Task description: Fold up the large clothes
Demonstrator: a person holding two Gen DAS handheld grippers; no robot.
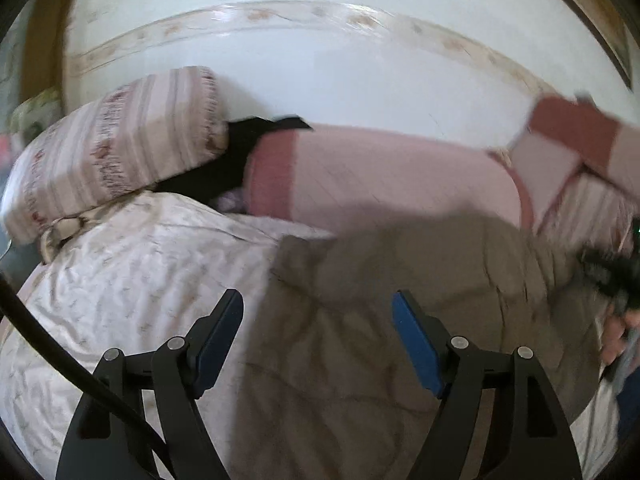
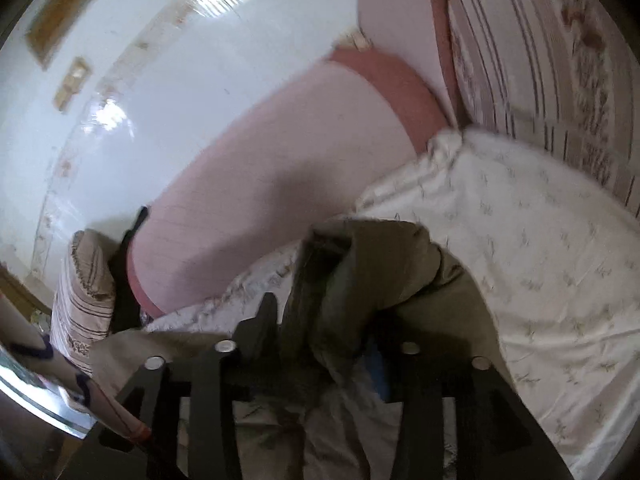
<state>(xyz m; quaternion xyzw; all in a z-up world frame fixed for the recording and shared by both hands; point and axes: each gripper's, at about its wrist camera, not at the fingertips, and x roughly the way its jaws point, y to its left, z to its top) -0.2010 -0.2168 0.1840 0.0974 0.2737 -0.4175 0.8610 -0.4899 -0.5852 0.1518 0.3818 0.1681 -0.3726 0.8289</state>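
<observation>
Two grippers work over a bed here. The left gripper (image 1: pixel 318 340) stands wide, its blue pads (image 1: pixel 416 344) apart with nothing between them, hovering above the near edge of a large olive-brown coat (image 1: pixel 400 280). The right gripper (image 2: pixel 320 344) is harder to read: a bunched fold of the same coat (image 2: pixel 360 280) sits between its dark fingers and hides most of the pad, and the view is blurred, so I cannot tell whether the pads press on the cloth or stand just clear of it.

The coat lies spread across a pale patterned quilt (image 1: pixel 120 272), its near part under the left gripper and its far side running toward a dark fur trim (image 1: pixel 604 276) at the right edge of the left wrist view, where a hand (image 1: pixel 618 340) shows. Behind the coat rests a long pink bolster (image 1: pixel 380 176) with darker pink bands, and a striped pillow (image 1: pixel 116 148) leans at its left end with a black cloth (image 1: pixel 240 156) wedged between the two. A white wall (image 1: pixel 320 72) closes the scene.

Judging by the empty left jaws and the cloth heaped at the right, this looks like the end of one fold, with the coat laid down and being let go. The next move likely calls for choosing a fresh edge or corner, setting both pads low enough to pinch a single layer cleanly, and keeping clear of the quilt beneath so that it is not gathered up with the coat.
</observation>
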